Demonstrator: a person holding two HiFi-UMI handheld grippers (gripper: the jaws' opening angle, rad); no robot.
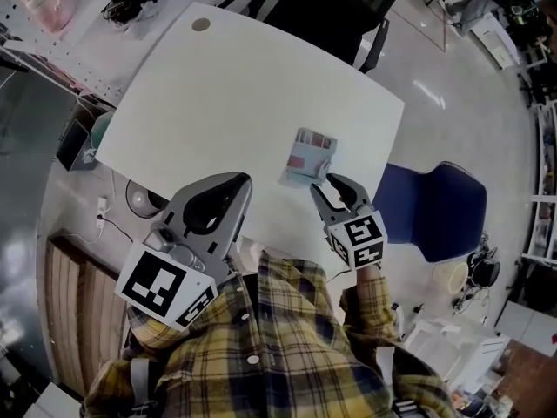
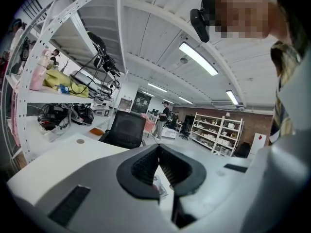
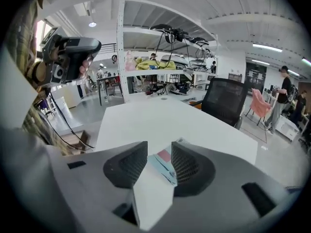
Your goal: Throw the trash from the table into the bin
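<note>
Yellow-and-blue plaid shirt (image 1: 278,347) fills the bottom of the head view and hides both hands. Above it rise two grey plastic grippers, each with a black-and-white marker cube.

The left gripper (image 1: 237,190) hangs over the table's near edge. In its own view its ribbed black pads are pressed together at the tips (image 2: 158,149) with nothing between them, and only a sliver of wrapper shows below them.

The right gripper (image 1: 335,188) points down at the table (image 1: 226,85) with its jaws spread. In its own view (image 3: 159,149) the trash shows in the gap beyond the tips, and neither ribbed pad presses on it. Whether a tip touches the trash I cannot tell.

That trash is a flat, crinkled packet (image 1: 309,157), pale blue with a pink block, its print too small to read. It lies on the smooth white tabletop just beside the near edge, toward the right-hand corner (image 3: 164,158).

A small round cap (image 1: 201,24) sits by the far corner.

As for containers, a pink bottle (image 2: 38,74) stands on a white perforated shelf, and its contents cannot be made out. A pale round object (image 1: 450,277) on the floor past the blue chair (image 1: 439,207) is too small to identify. A black mesh office chair (image 1: 331,7) at the far edge is cut off by the frame.
</note>
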